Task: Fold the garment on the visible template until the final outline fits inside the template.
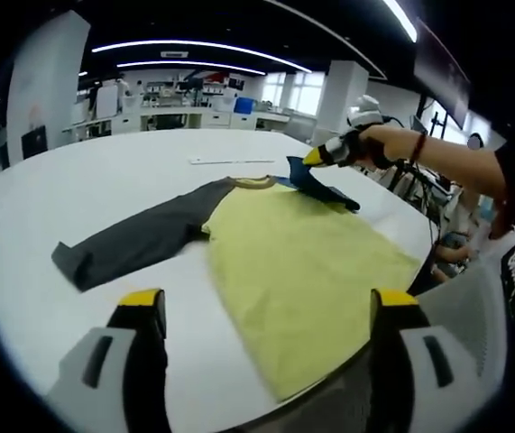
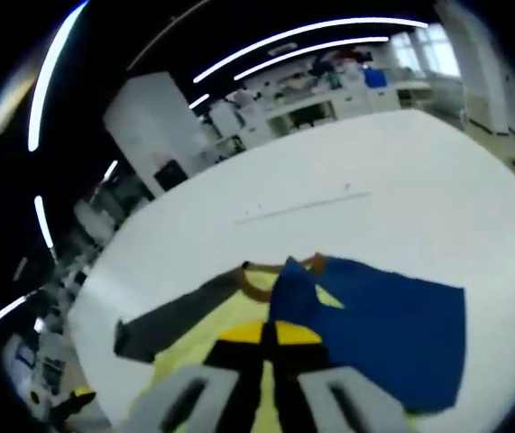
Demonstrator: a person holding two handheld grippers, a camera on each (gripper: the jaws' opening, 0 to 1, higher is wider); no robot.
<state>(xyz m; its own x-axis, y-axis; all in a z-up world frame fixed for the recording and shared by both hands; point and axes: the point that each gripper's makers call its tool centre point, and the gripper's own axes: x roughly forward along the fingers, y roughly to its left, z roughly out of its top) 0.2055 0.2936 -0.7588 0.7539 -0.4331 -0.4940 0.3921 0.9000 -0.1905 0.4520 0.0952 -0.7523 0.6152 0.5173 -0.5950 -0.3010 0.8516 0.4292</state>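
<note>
My left claw [image 1: 271, 311] hangs wide open over the near edge of the white table [image 1: 104, 189], its two yellow-tipped jaws well apart and holding nothing. Between and beyond them lies the garment [image 1: 302, 262], a shirt spread flat on the table: a yellow body near me, a dark grey sleeve [image 1: 135, 242] stretched out to the left, a brown collar [image 1: 255, 181] at the far end, and a blue sleeve [image 1: 316, 185] on the far right.

My right claw [image 2: 268, 332] is closed on that blue sleeve [image 2: 383, 329]; its yellow tips meet on a raised ridge of the blue cloth just beside the collar [image 2: 255, 287]. In the left gripper view the same claw [image 1: 316, 159] shows at the far right, gripped by my hand [image 1: 358, 144], with the blue cloth lifted off the table beneath it.

A thin pale strip [image 1: 232, 161] lies on the table beyond the collar, apart from the shirt. Nothing stands between my left claw and the yellow cloth. Far behind are shelves, a white pillar [image 1: 338, 95] and ceiling light strips.
</note>
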